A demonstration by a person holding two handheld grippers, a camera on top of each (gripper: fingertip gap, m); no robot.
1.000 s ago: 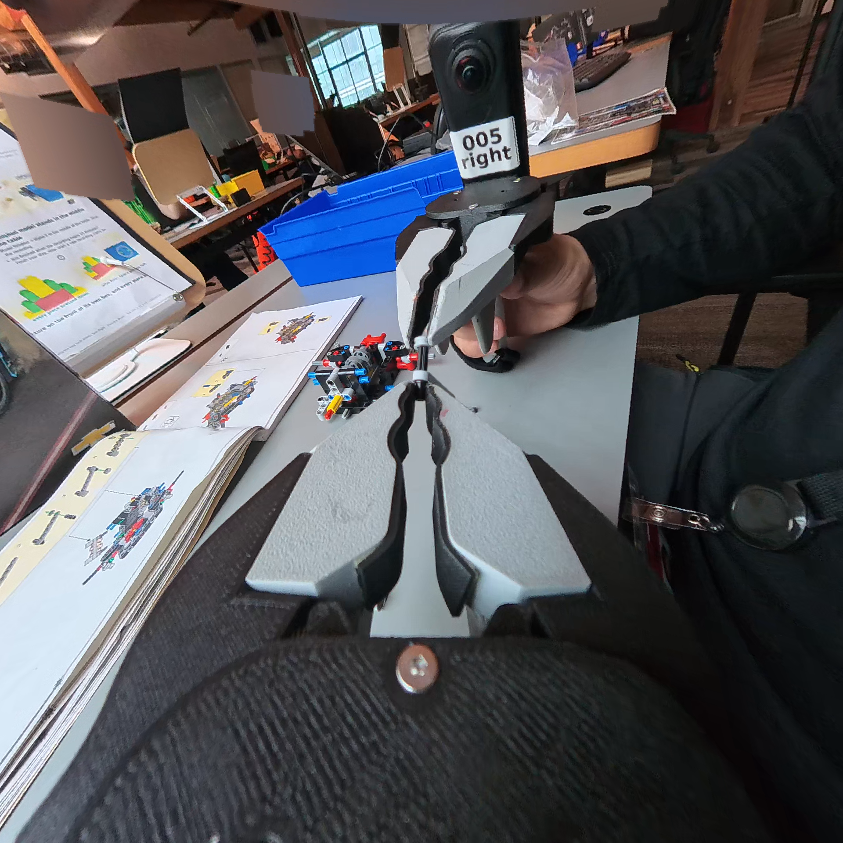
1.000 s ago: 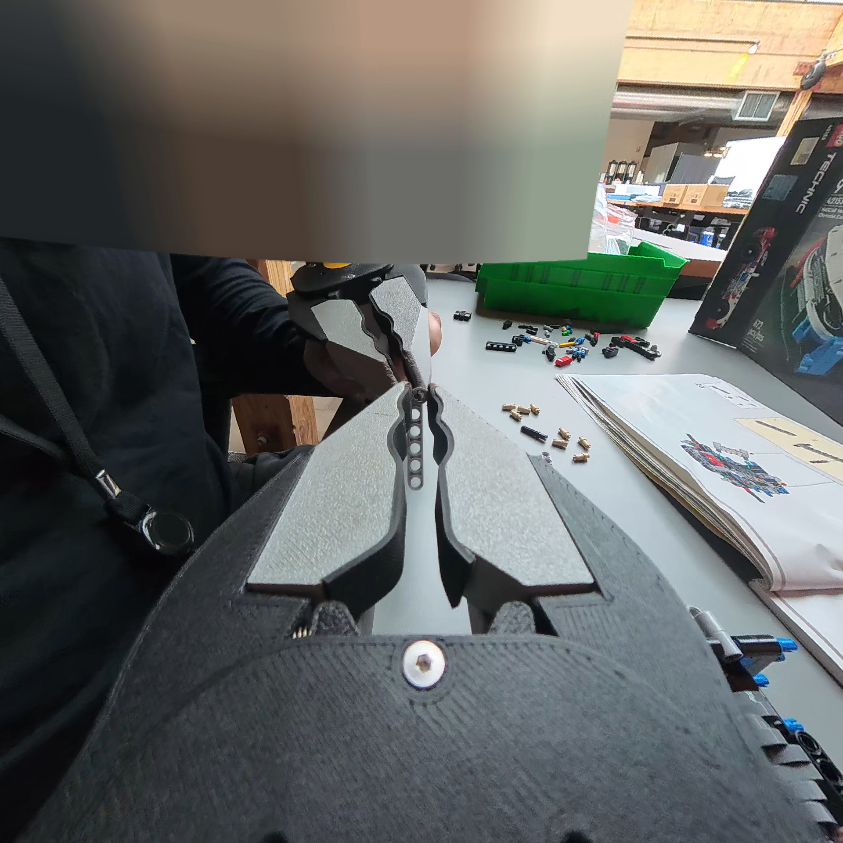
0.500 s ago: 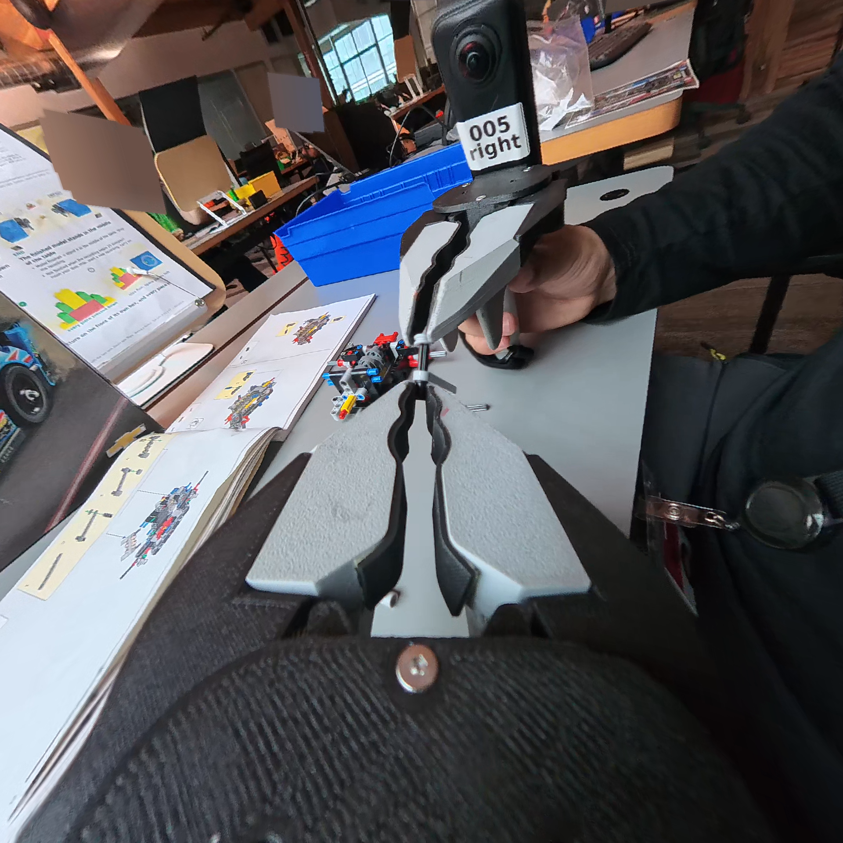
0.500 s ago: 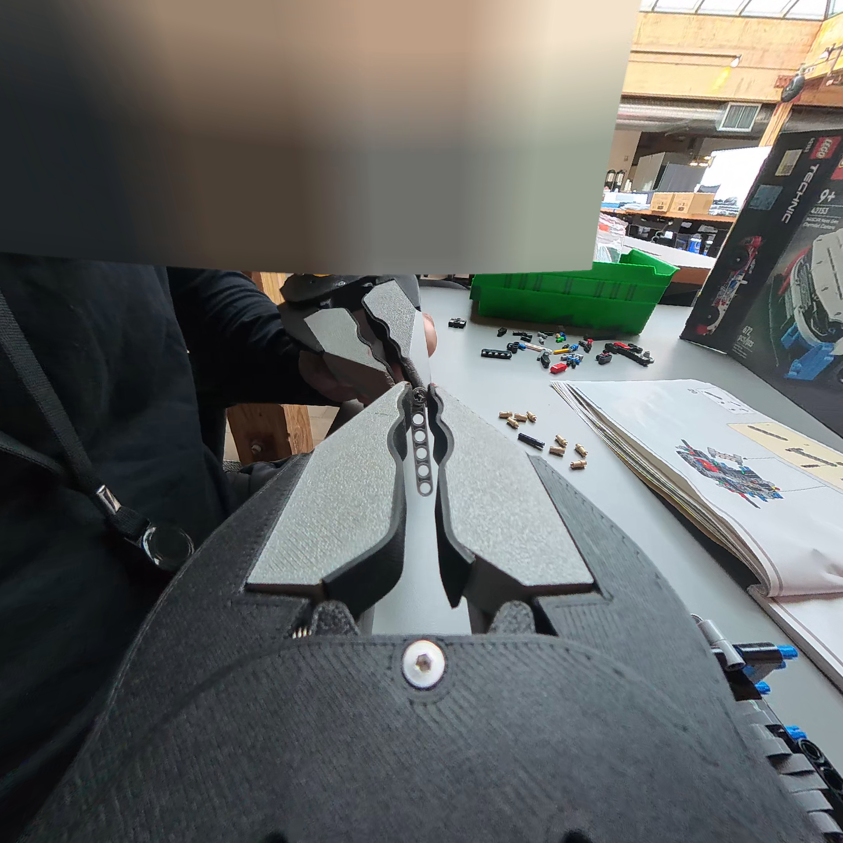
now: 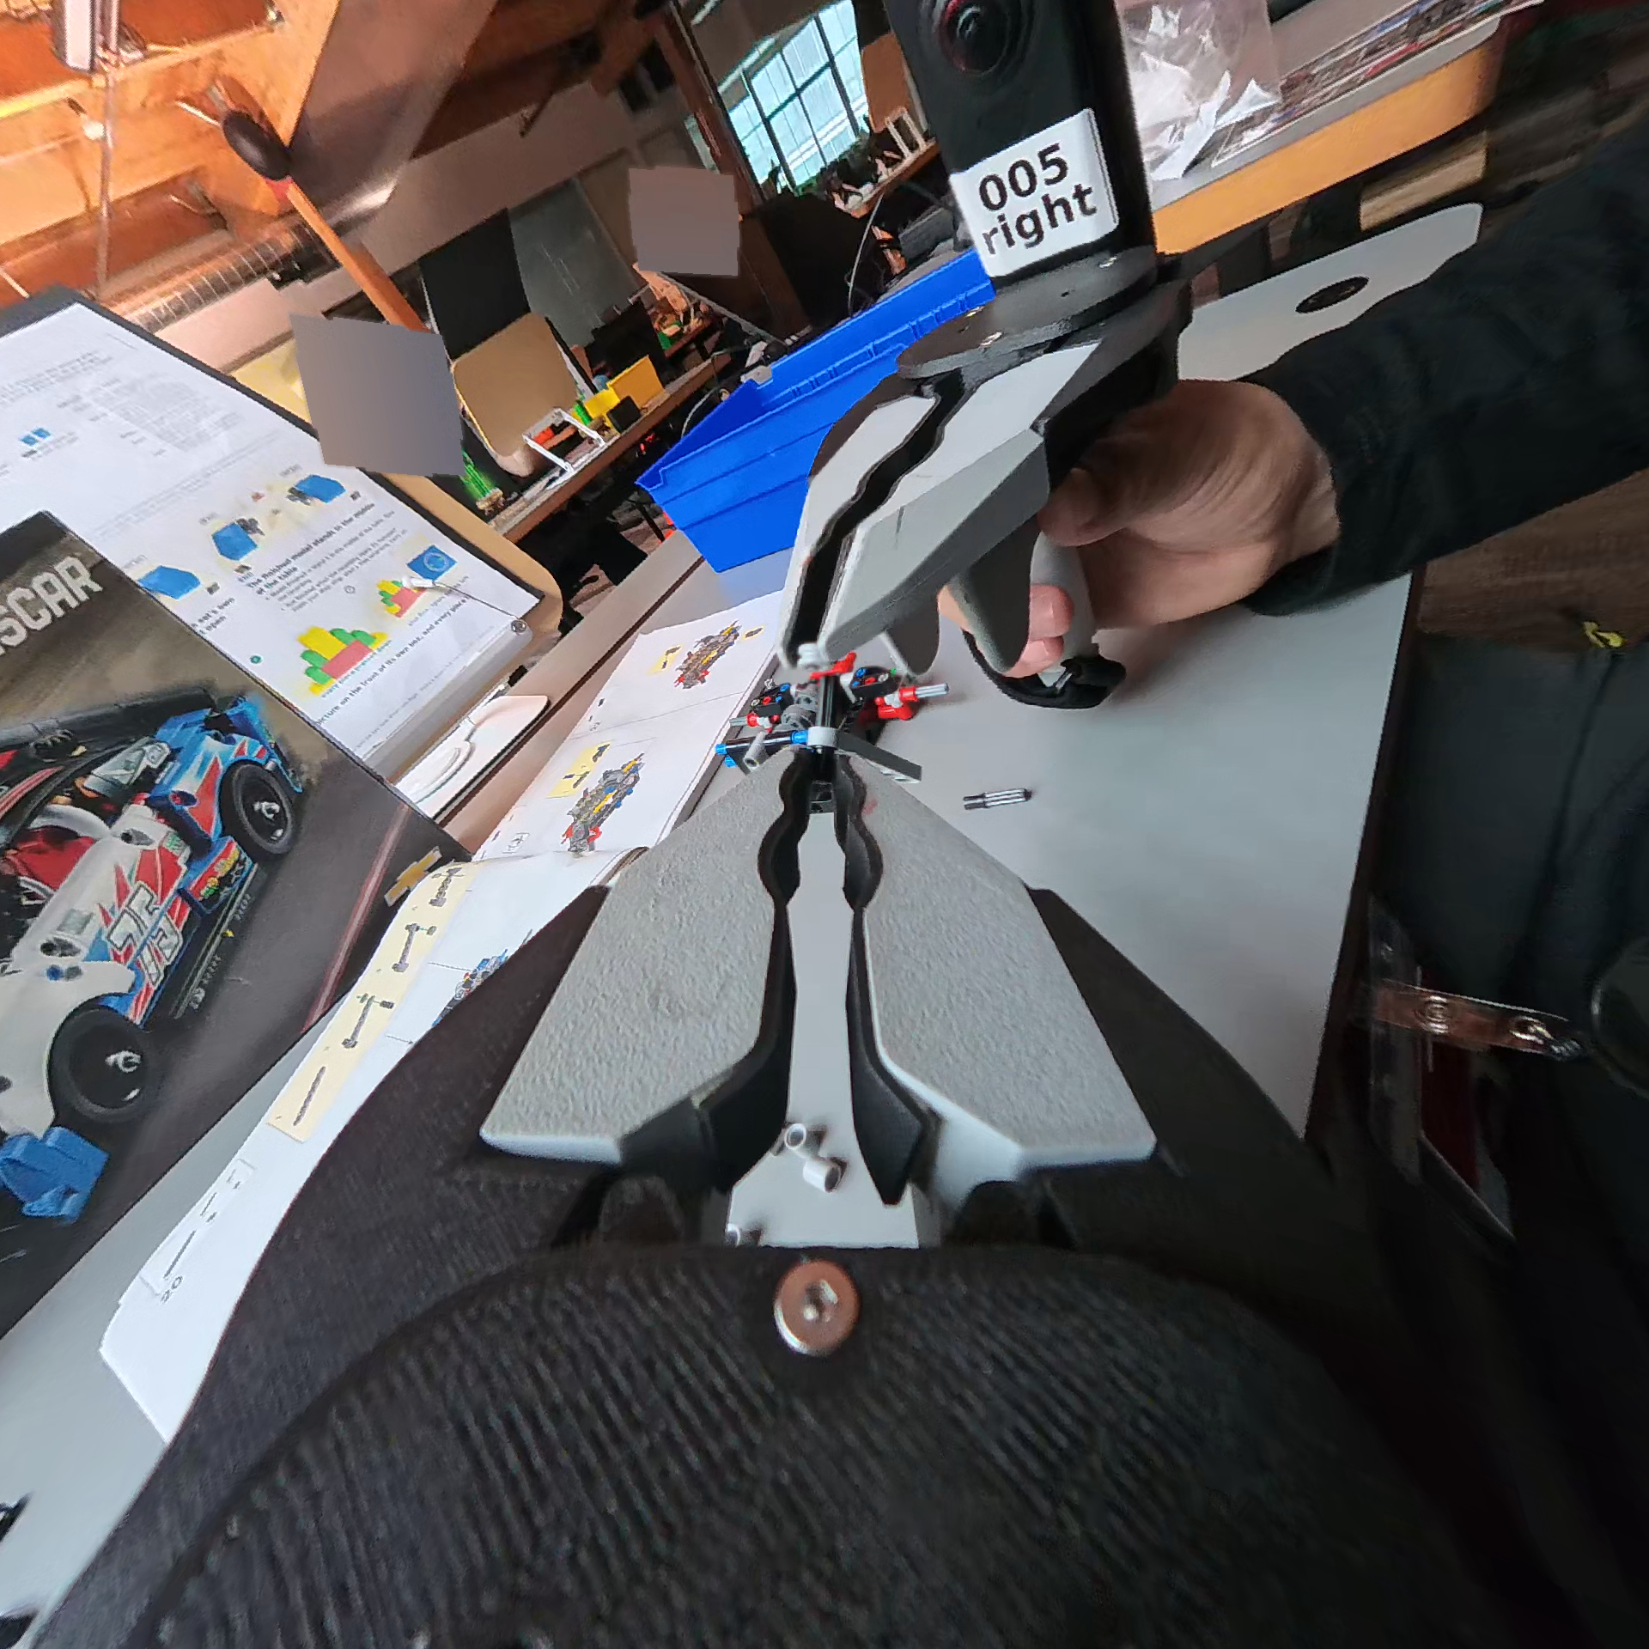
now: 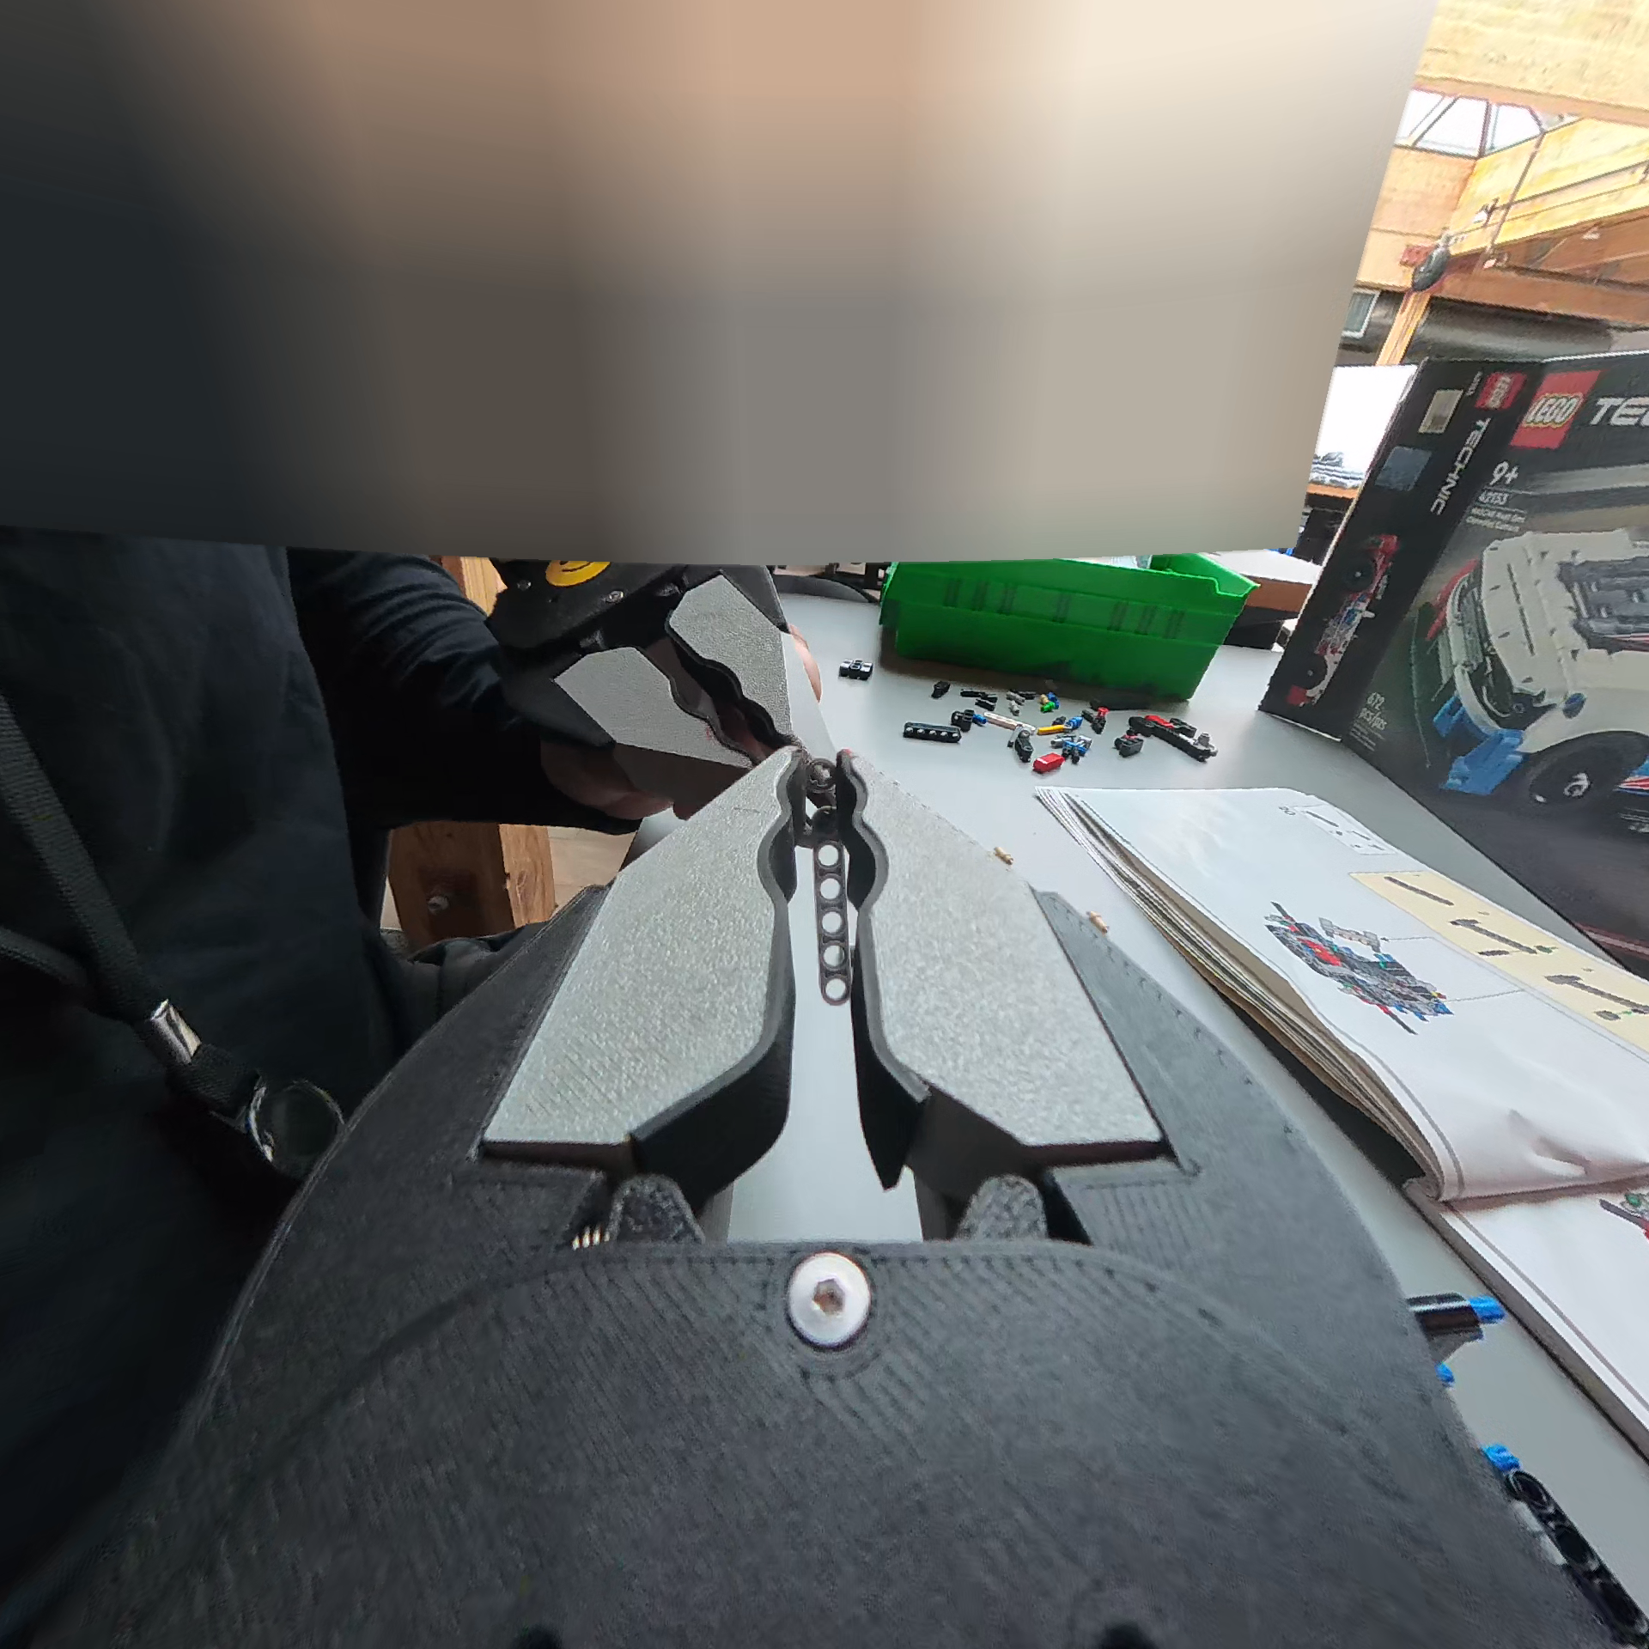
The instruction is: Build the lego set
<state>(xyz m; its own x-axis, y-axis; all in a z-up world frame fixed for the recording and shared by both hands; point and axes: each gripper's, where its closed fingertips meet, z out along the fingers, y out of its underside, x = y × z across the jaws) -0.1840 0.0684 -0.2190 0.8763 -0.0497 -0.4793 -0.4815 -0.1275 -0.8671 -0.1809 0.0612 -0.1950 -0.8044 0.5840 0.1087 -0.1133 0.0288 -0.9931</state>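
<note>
My right gripper (image 6: 816,769) is shut on a thin dark beam with a row of holes (image 6: 830,919), which runs back between its fingers. My left gripper (image 5: 816,778) is shut on a small black part (image 5: 817,792). The two grippers meet tip to tip above the grey table, with the part against the beam's end. The right gripper (image 5: 807,658) shows from the front in the left wrist view, and the left gripper (image 6: 785,749) shows in the right wrist view. A partly built model (image 5: 861,691) of black, red and blue pieces lies on the table behind the tips.
An open instruction booklet (image 6: 1338,946) and the set's box (image 6: 1517,625) lie to one side. Loose pieces (image 6: 1053,723) sit before a green bin (image 6: 1053,616). A blue bin (image 5: 803,428) stands at the far end. A loose pin (image 5: 998,797) lies on the table (image 5: 1160,848). Less than 4 cm separates the two grippers' tips.
Both grippers stay shut and tip to tip. The left view has swung so the box now shows at its left, and the tips now sit in front of the model.
</note>
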